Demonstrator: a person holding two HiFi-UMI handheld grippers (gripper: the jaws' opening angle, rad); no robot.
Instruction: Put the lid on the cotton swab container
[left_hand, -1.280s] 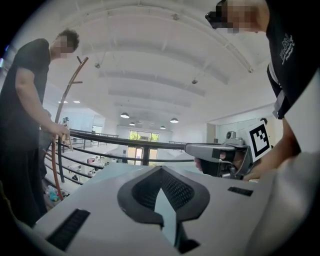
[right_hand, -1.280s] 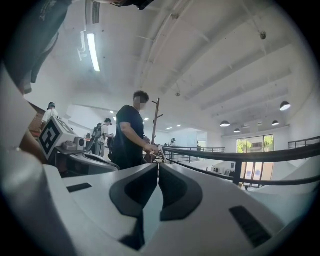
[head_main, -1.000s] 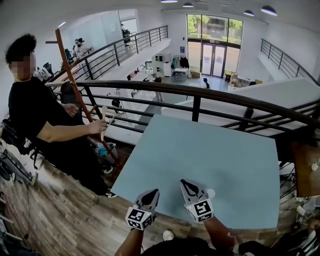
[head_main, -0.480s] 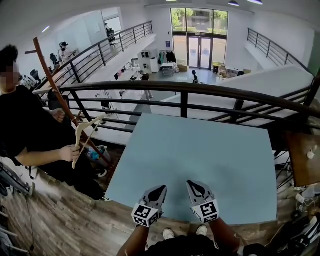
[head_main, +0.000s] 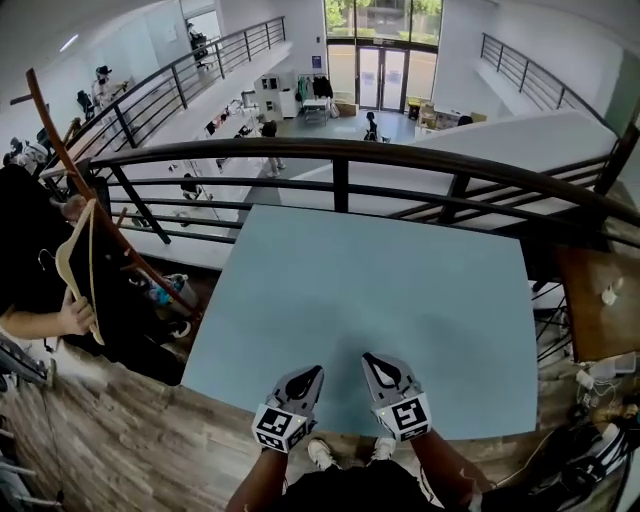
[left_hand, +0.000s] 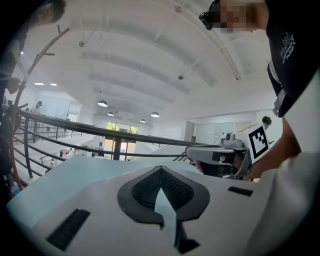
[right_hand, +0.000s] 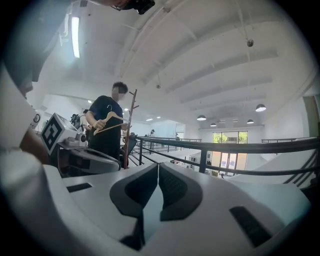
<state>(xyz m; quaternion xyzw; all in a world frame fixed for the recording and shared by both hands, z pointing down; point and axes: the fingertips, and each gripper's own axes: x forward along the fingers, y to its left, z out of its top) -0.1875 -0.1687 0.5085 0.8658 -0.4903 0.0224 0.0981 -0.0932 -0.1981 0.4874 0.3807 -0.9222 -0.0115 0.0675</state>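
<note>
No cotton swab container or lid shows in any view. The light blue table (head_main: 370, 300) is bare. My left gripper (head_main: 303, 378) and right gripper (head_main: 375, 365) hover side by side over the table's near edge, both pointing away from me. In the left gripper view the left gripper (left_hand: 161, 169) has its jaws closed tip to tip with nothing between them. In the right gripper view the right gripper (right_hand: 158, 165) is likewise shut and holds nothing. Each gripper's marker cube shows in the other's view.
A black metal railing (head_main: 340, 155) runs behind the table, with a drop to a lower floor beyond. At the left a person (head_main: 40, 300) holds a wooden hanger (head_main: 75, 265) beside a wooden coat stand (head_main: 90, 200). A wooden side table (head_main: 595, 300) stands at the right.
The head view has shifted, so the table sits lower and more central. The person at left has lowered the hanger. Both grippers stay shut at the near edge.
</note>
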